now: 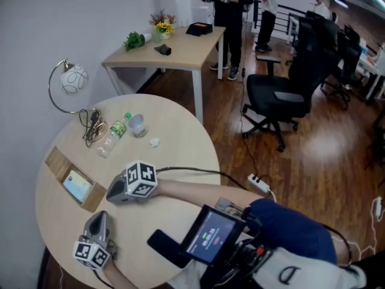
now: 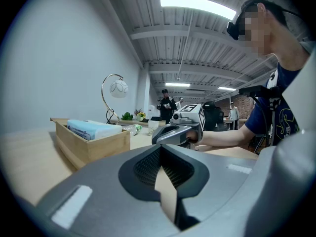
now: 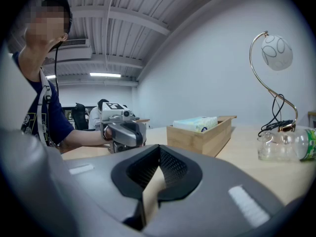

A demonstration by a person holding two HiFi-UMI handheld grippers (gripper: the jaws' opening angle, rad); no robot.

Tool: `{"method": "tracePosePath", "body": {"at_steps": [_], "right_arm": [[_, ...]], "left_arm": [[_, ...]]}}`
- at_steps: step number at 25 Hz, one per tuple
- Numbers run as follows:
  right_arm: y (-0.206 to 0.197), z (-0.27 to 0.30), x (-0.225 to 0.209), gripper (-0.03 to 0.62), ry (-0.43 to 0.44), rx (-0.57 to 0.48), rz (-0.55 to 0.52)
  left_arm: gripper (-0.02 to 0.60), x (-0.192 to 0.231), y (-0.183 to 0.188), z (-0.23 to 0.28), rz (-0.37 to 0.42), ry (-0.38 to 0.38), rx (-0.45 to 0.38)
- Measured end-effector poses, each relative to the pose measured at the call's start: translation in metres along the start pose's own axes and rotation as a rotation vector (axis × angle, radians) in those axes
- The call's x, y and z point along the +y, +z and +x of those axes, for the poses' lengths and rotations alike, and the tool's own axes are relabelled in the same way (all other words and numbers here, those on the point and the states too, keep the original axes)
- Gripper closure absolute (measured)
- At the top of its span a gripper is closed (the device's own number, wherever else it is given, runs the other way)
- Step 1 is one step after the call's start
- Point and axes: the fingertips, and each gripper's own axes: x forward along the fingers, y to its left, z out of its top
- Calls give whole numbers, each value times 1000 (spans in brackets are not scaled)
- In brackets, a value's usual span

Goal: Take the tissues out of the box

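Observation:
A shallow wooden box (image 1: 55, 160) lies at the left edge of the round table (image 1: 180, 155), with a pale blue tissue pack (image 1: 77, 185) inside it. The left gripper view shows the pack (image 2: 91, 128) in the box (image 2: 94, 146) to the left. In the right gripper view the pack (image 3: 197, 123) and box (image 3: 205, 141) are ahead to the right. My right gripper (image 1: 112, 194) rests on the table just right of the box, shut and empty. My left gripper (image 1: 99, 217) sits nearer the front edge, pointing toward the box, shut with nothing in it. Neither touches the box.
A curved desk lamp (image 1: 69, 80), a lying plastic bottle (image 1: 114, 134), a cup (image 1: 138, 124) and a small white scrap (image 1: 155, 142) stand at the table's far side. A black phone (image 1: 167, 248) lies near me. An office chair (image 1: 277, 95) and a second table (image 1: 180, 53) stand beyond.

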Motion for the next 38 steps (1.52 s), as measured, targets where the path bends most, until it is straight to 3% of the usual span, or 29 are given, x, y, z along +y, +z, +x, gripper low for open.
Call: {"method": "tracePosePath", "body": {"at_steps": [38], "right_arm": [[0,-2,2,592,-2,5,1]], "left_arm": [[577,-2,1,1,0,-8,-3]]}}
